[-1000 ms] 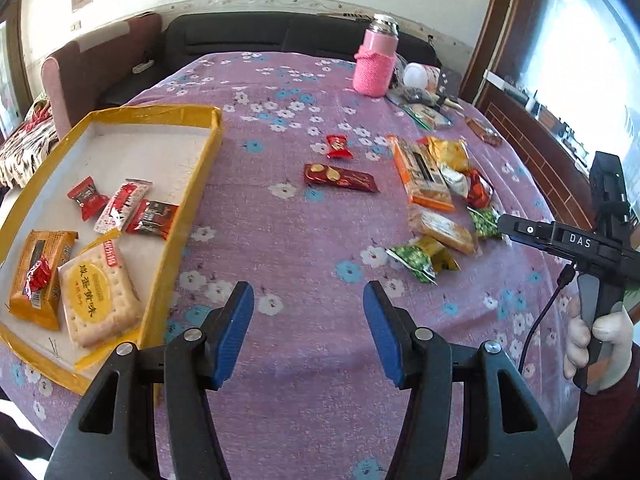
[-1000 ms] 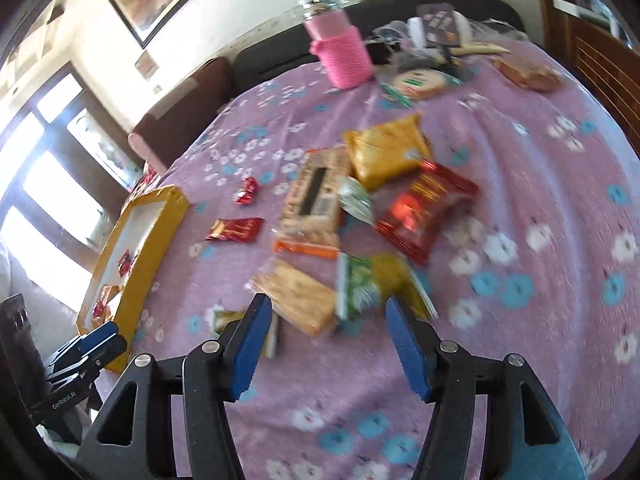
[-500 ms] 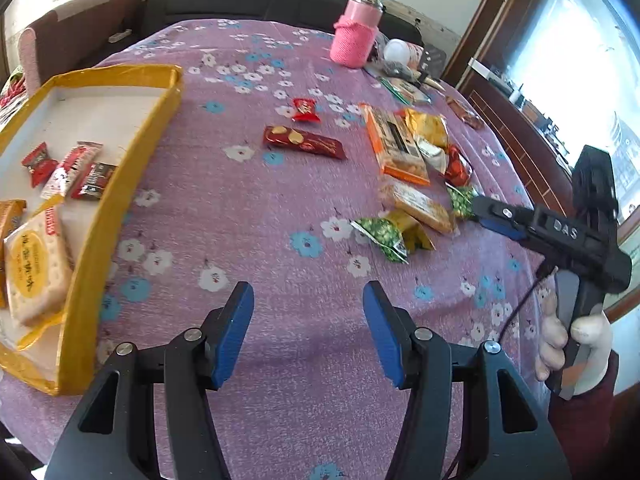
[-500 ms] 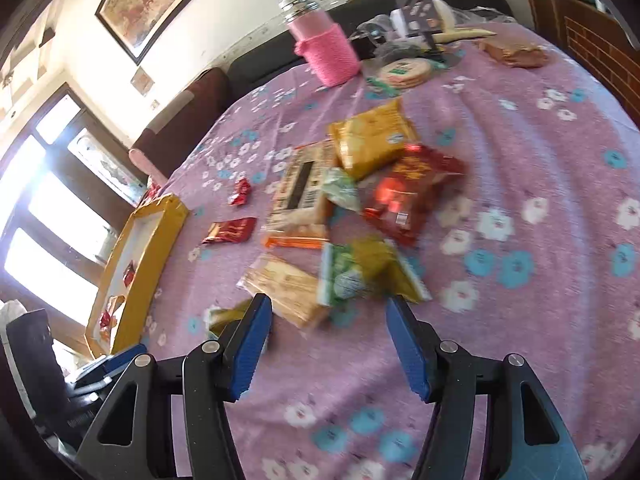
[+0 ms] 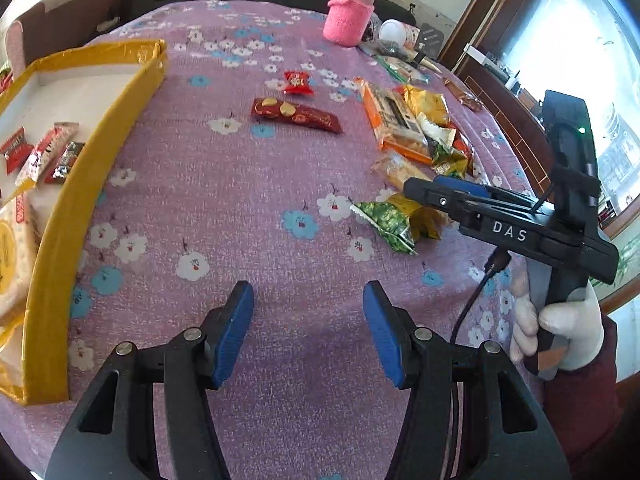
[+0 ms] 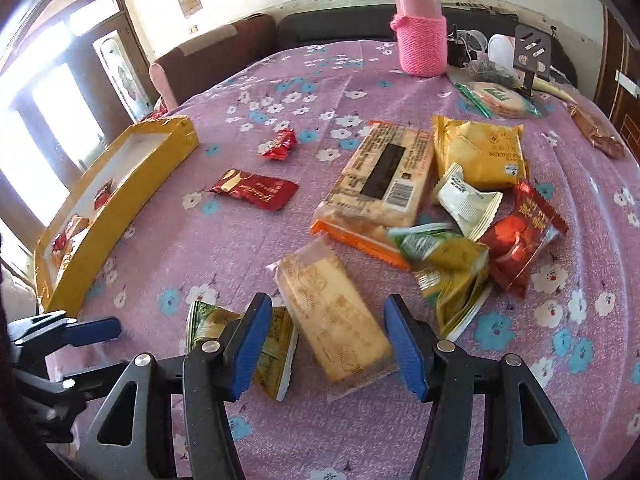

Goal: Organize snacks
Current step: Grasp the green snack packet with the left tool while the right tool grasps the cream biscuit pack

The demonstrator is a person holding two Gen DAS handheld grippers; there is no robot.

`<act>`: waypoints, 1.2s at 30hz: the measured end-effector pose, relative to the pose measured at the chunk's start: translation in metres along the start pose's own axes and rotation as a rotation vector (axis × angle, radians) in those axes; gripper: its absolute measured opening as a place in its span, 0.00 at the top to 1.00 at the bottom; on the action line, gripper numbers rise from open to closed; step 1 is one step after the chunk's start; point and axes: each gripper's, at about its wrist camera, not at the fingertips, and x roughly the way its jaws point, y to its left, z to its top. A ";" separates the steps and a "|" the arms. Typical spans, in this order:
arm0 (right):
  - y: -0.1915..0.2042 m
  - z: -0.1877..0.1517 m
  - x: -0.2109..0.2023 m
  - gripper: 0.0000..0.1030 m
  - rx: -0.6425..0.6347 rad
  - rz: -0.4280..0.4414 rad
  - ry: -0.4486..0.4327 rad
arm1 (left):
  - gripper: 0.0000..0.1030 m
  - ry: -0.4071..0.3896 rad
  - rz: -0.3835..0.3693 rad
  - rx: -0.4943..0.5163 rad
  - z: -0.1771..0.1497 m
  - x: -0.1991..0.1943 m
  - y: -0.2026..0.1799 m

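The pale biscuit pack (image 6: 334, 316) lies between the right gripper (image 6: 328, 344)'s jaws — long axis running near-to-far, jaws just narrowed but still apart. The left gripper (image 5: 308, 334), jaws apart and empty, is farther off.

We are bringing the right gripper (image 6: 326, 336) down over the pale biscuit pack (image 6: 332, 316) near the table's (image 5: 240, 184) front edge, its jaws closing a little around the pack without touching it. We are lowering the left gripper (image 5: 308, 332) slightly, away from the yellow tray (image 5: 100, 152).
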 end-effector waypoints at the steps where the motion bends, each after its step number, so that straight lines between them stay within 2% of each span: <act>1: -0.001 0.000 0.000 0.54 0.005 0.005 -0.002 | 0.46 0.002 0.006 0.008 0.000 0.001 -0.002; 2: -0.002 -0.001 0.001 0.59 0.003 -0.001 0.001 | 0.46 0.003 0.011 0.016 0.000 0.001 -0.003; 6: -0.003 -0.002 -0.004 0.70 0.010 0.005 -0.012 | 0.43 0.021 0.013 0.055 0.000 0.003 -0.010; 8: -0.008 -0.004 -0.006 0.70 0.041 0.017 -0.028 | 0.43 0.030 -0.030 0.079 0.004 0.002 -0.017; 10: -0.016 -0.007 -0.008 0.70 0.072 0.017 -0.051 | 0.43 0.014 -0.017 0.137 0.008 0.001 -0.028; 12: -0.022 -0.009 -0.011 0.70 0.094 0.013 -0.062 | 0.43 -0.018 0.008 0.231 0.015 -0.001 -0.047; 14: -0.026 -0.010 -0.013 0.71 0.102 0.010 -0.066 | 0.43 -0.039 -0.018 0.333 0.021 0.004 -0.065; 17: -0.031 -0.011 -0.014 0.70 0.116 0.026 -0.067 | 0.43 0.004 -0.006 0.453 0.030 0.030 -0.079; 20: -0.035 -0.012 -0.013 0.72 0.123 0.026 -0.066 | 0.43 0.040 0.023 0.499 0.036 0.054 -0.080; 22: -0.039 -0.012 -0.014 0.72 0.139 0.045 -0.067 | 0.43 0.038 -0.008 0.478 0.039 0.057 -0.080; 24: -0.041 -0.012 -0.013 0.71 0.148 0.057 -0.068 | 0.50 0.033 -0.004 0.444 0.042 0.058 -0.077; 25: -0.041 -0.012 -0.013 0.69 0.148 0.063 -0.068 | 0.51 0.031 -0.013 0.423 0.043 0.057 -0.075; 33: -0.024 -0.011 -0.011 0.44 0.068 0.055 -0.070 | 0.51 -0.038 -0.050 0.254 0.036 0.026 -0.042; 36: -0.007 -0.009 -0.007 0.43 -0.006 -0.041 -0.043 | 0.51 -0.076 -0.056 0.193 0.032 0.007 -0.027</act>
